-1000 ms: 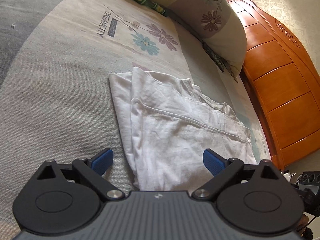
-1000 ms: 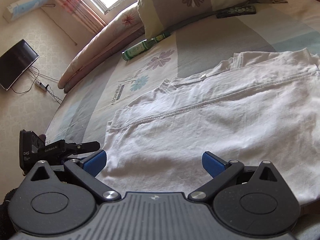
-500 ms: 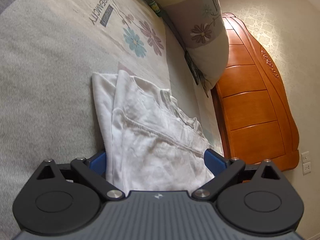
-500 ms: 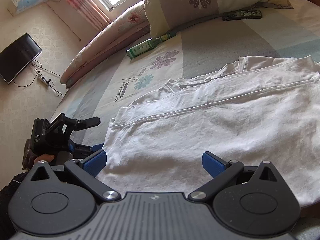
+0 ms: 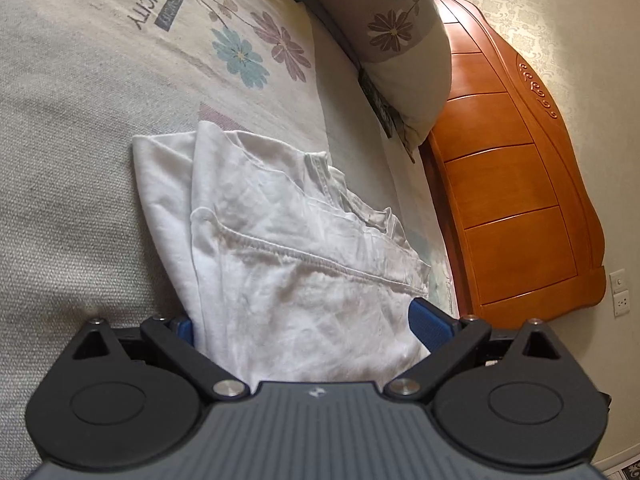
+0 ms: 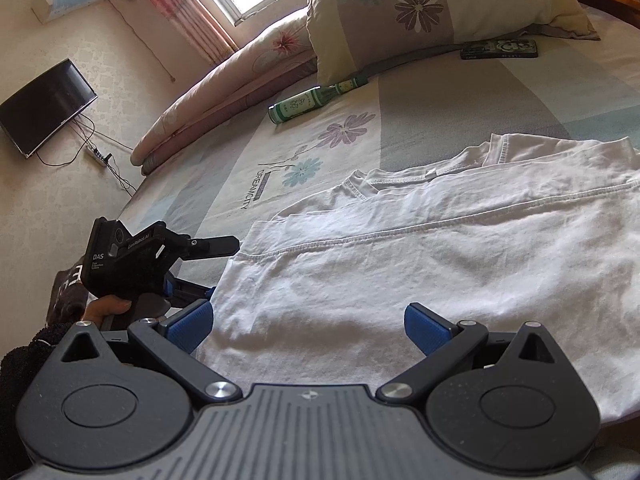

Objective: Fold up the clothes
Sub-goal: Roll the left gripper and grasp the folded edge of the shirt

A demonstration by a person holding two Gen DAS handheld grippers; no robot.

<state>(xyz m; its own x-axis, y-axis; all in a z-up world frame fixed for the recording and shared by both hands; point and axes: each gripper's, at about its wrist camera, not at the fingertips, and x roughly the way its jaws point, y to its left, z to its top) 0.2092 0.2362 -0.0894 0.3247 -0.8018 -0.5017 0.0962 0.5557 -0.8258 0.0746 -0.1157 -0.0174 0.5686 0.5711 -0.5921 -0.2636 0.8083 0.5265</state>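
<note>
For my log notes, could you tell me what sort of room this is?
Most likely a home bedroom: a bed with a flowered pillow, a wooden headboard, and a wall-mounted television.

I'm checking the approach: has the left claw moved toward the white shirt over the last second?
Yes. The left claw has advanced onto the folded white cotton shirt, toward the orange wooden headboard; the near hem now lies between its open blue pads.

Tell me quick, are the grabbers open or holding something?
Left gripper: open, jaws either side of the white shirt edge, holding nothing.
Right gripper: open, over the shirt, holding nothing.
</note>
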